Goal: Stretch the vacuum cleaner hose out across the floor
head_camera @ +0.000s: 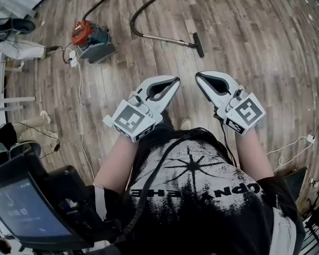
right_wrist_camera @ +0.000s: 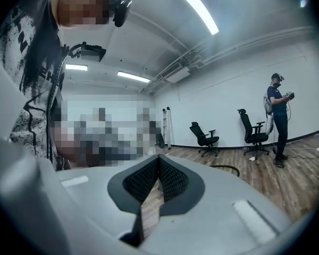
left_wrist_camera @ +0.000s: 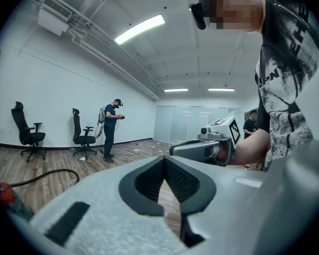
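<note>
White cable (head_camera: 80, 116) lies loose on the wood floor (head_camera: 255, 47); a screen (head_camera: 21, 209) sits at lower left. By the far wall: a chair (left_wrist_camera: 26, 134), a second chair (left_wrist_camera: 84, 137), and a person (left_wrist_camera: 110, 132) standing beside it (hands raised at chest).

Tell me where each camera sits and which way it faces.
Head view: on the head, facing steeply down at floor, vacuum, hose; shirt, left hand-held gripper and right hand-held gripper show.
Left gripper view: on the left hand-held gripper, facing along its shut jaws across the room; right one, shirt show.
Right gripper view: likewise on the right one; shirt shows.
Both gripper views share standing person, chairs.
</note>
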Demonstrator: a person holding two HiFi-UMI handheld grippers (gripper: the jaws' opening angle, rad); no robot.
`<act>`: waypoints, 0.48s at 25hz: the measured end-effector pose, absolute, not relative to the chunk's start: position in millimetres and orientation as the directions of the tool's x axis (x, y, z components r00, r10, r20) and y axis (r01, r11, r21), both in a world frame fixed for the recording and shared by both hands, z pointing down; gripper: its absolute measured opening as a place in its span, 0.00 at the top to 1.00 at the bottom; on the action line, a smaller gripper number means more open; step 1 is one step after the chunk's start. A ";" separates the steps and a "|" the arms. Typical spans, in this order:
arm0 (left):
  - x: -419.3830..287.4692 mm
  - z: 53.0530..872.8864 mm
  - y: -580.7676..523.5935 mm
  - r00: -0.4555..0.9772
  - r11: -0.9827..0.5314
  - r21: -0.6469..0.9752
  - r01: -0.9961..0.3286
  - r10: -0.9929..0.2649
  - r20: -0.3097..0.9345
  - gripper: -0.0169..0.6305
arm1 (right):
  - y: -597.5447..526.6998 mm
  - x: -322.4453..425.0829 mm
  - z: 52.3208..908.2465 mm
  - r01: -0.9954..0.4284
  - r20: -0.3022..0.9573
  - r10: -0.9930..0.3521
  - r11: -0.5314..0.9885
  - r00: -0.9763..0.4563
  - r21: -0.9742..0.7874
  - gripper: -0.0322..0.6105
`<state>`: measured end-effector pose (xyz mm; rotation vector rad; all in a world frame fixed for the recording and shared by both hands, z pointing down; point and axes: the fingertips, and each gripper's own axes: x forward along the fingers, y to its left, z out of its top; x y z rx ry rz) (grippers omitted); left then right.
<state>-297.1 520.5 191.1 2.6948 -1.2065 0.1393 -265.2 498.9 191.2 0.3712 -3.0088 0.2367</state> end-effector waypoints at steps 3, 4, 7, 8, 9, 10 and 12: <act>-320.0 200.0 494.6 0.656 -0.638 0.149 -0.755 -0.737 0.163 0.97 | 471.8 -291.4 190.8 -0.228 0.128 -0.211 0.965 -0.969 -0.130 0.94; -328.0 203.3 483.7 0.658 -0.639 0.157 -0.753 -0.735 0.164 0.97 | 460.8 -300.1 191.1 -0.226 0.134 -0.210 0.966 -0.968 -0.124 0.94; -351.9 211.4 449.6 0.682 -0.659 0.176 -0.731 -0.713 0.164 0.97 | 422.2 -324.9 190.6 -0.253 0.142 -0.236 0.960 -0.961 -0.120 0.94; -361.2 212.1 437.7 0.693 -0.669 0.180 -0.721 -0.703 0.162 0.97 | 407.2 -334.1 188.8 -0.272 0.137 -0.255 0.954 -0.957 -0.127 0.94; -371.8 210.8 424.8 0.704 -0.681 0.179 -0.710 -0.693 0.158 0.97 | 391.5 -345.1 185.9 -0.290 0.132 -0.273 0.948 -0.953 -0.133 0.94; -383.1 207.5 411.2 0.714 -0.693 0.174 -0.700 -0.683 0.154 0.97 | 376.1 -357.6 182.1 -0.303 0.131 -0.287 0.944 -0.949 -0.132 0.94; -405.7 199.0 384.4 0.735 -0.718 0.158 -0.678 -0.662 0.144 0.97 | 348.1 -382.9 173.8 -0.319 0.136 -0.304 0.942 -0.943 -0.106 0.94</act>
